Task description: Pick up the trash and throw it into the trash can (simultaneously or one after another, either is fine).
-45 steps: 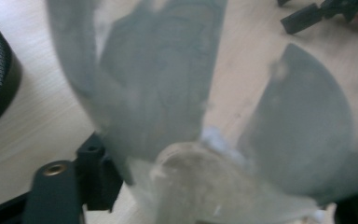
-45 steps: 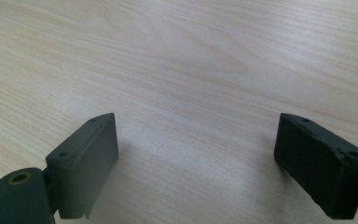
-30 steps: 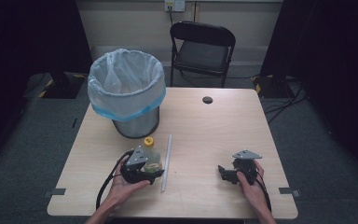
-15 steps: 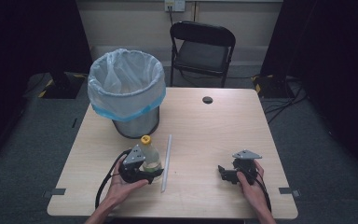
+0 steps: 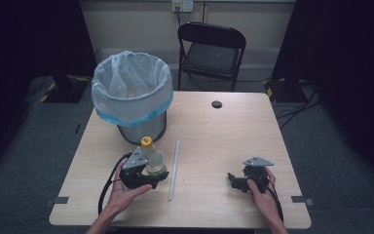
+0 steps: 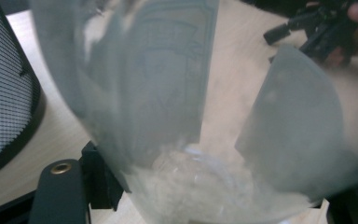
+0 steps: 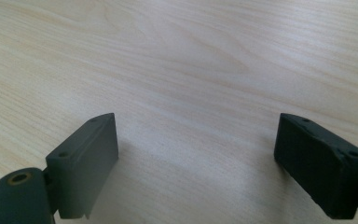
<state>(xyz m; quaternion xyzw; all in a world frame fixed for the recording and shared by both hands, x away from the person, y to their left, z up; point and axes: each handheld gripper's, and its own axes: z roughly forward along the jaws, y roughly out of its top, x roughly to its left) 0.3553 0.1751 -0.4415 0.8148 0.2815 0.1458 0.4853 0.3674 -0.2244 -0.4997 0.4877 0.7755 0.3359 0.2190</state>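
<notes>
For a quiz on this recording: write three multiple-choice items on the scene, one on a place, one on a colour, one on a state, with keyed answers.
1. Where does the trash bin stand?
A. on the table's far left part
B. on the chair
C. on the floor

2. What colour is the bottle's cap?
A. red
B. yellow
C. black

3. How is the right tool?
A. shut on the straw
B. shut on the bottle
C. open and empty

Answers:
1 A, the high view shows the bin on the table, left of the straw, behind the bottle.
2 B, the cap on the clear bottle in the left tool is yellow.
3 C, the right gripper view shows its jaws wide apart over bare wood.
</notes>
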